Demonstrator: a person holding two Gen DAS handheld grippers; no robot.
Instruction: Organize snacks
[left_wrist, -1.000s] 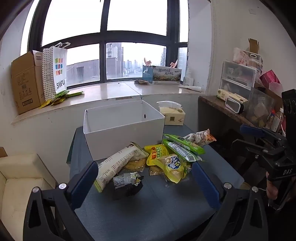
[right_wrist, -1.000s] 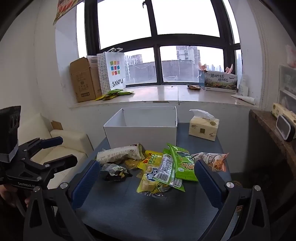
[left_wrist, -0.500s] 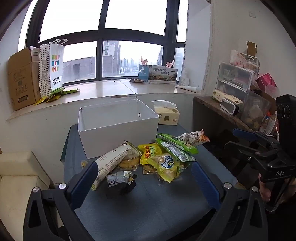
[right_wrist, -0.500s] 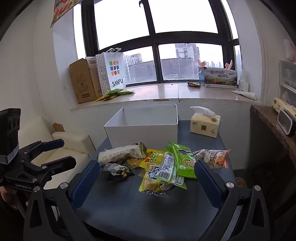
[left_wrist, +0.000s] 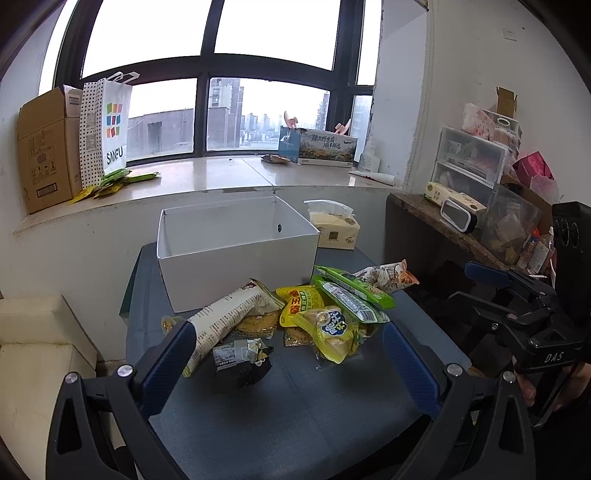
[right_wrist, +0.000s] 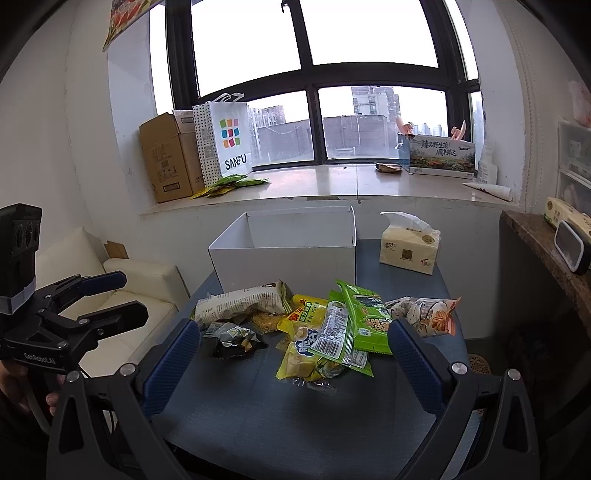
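Note:
A pile of snack packets lies on the dark table (left_wrist: 295, 406) in front of an open white box (left_wrist: 236, 254): a long beige packet (left_wrist: 225, 314), a black packet (left_wrist: 242, 360), yellow packets (left_wrist: 325, 328), green packets (left_wrist: 351, 291) and a peanut packet (left_wrist: 388, 275). The same pile shows in the right wrist view, with the green packets (right_wrist: 364, 310) and the white box (right_wrist: 288, 258). My left gripper (left_wrist: 288, 363) is open and empty, held above the near table edge. My right gripper (right_wrist: 291, 360) is open and empty, short of the pile.
A tissue pack (left_wrist: 334, 229) stands right of the box. A windowsill behind holds a cardboard box (left_wrist: 44, 147) and a SANFU bag (left_wrist: 107, 125). A cream sofa (right_wrist: 122, 280) is to the left, a cluttered shelf (left_wrist: 480, 206) to the right.
Both grippers have drifted slightly, so the table and pile have shifted a little in view. Both stay open and empty. No snack has moved.

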